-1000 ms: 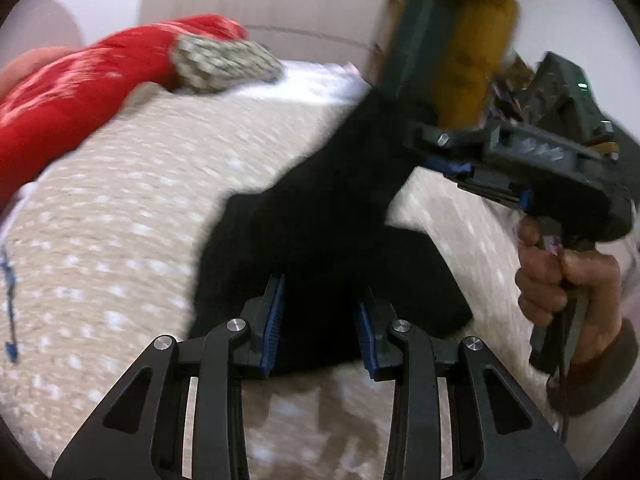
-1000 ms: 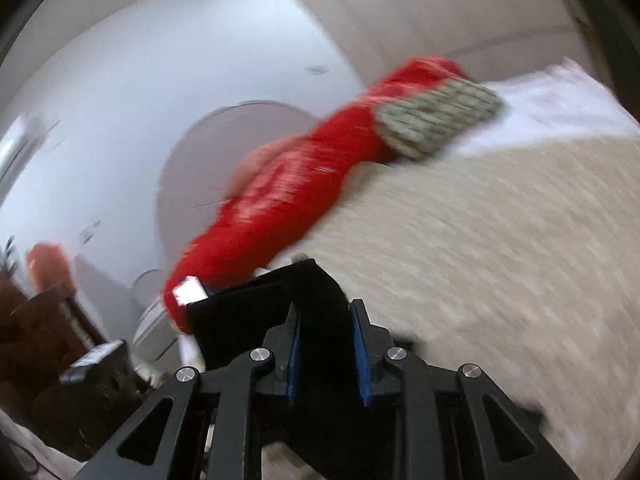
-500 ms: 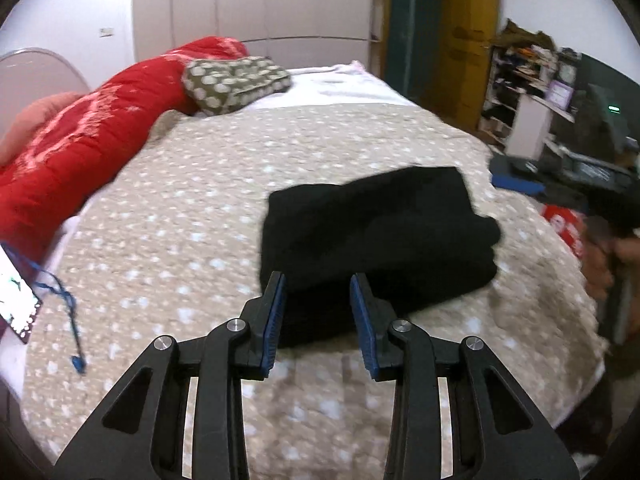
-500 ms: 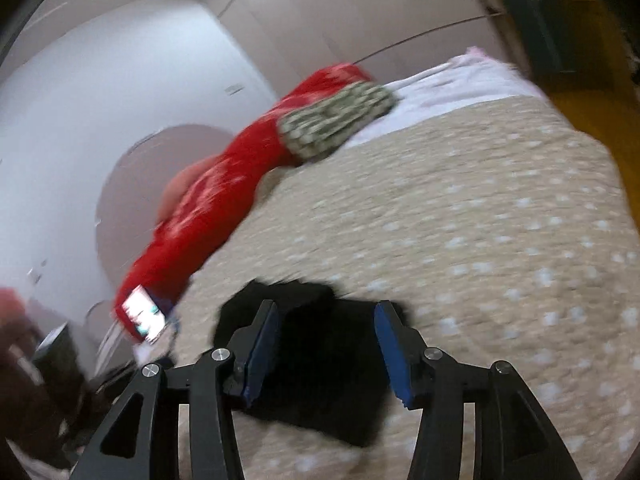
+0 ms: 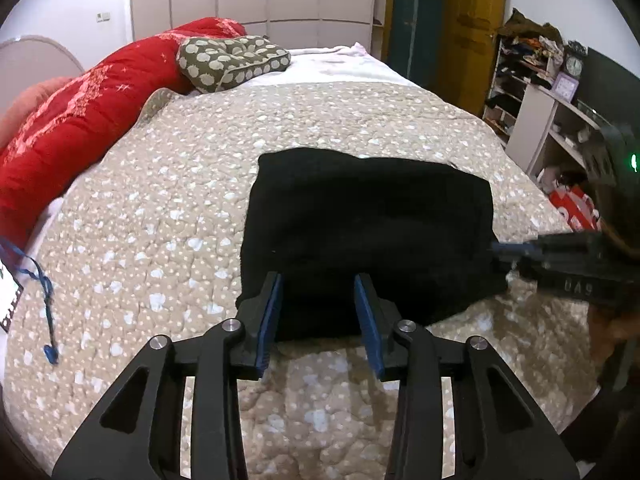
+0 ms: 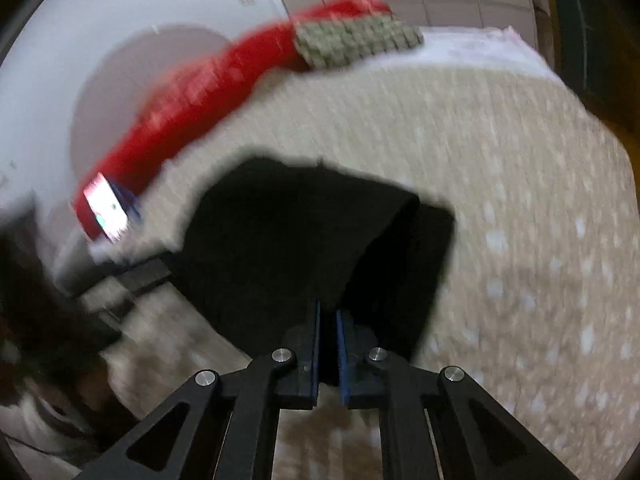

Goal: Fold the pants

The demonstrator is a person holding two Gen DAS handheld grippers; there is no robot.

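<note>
The black pants (image 5: pixel 368 224) lie folded into a thick rectangle on the beige spotted bedspread (image 5: pixel 160 220). My left gripper (image 5: pixel 319 312) is open at the near edge of the pants, its jaws apart and holding nothing. My right gripper (image 5: pixel 520 249) comes in from the right at the pants' right edge. In the blurred right wrist view my right gripper (image 6: pixel 328 322) has its jaws nearly together on the near edge of the pants (image 6: pixel 304 240).
A red quilt (image 5: pixel 80 120) and a spotted cushion (image 5: pixel 232 60) lie at the far left of the bed. A blue cord (image 5: pixel 44 292) hangs at the left edge. Shelves (image 5: pixel 548 120) and a yellow door (image 5: pixel 468 28) stand to the right.
The pants were lifted by my right gripper, then laid down folded. My right gripper opened, and now its jaws have closed on the pants' edge. My left gripper stayed open.
</note>
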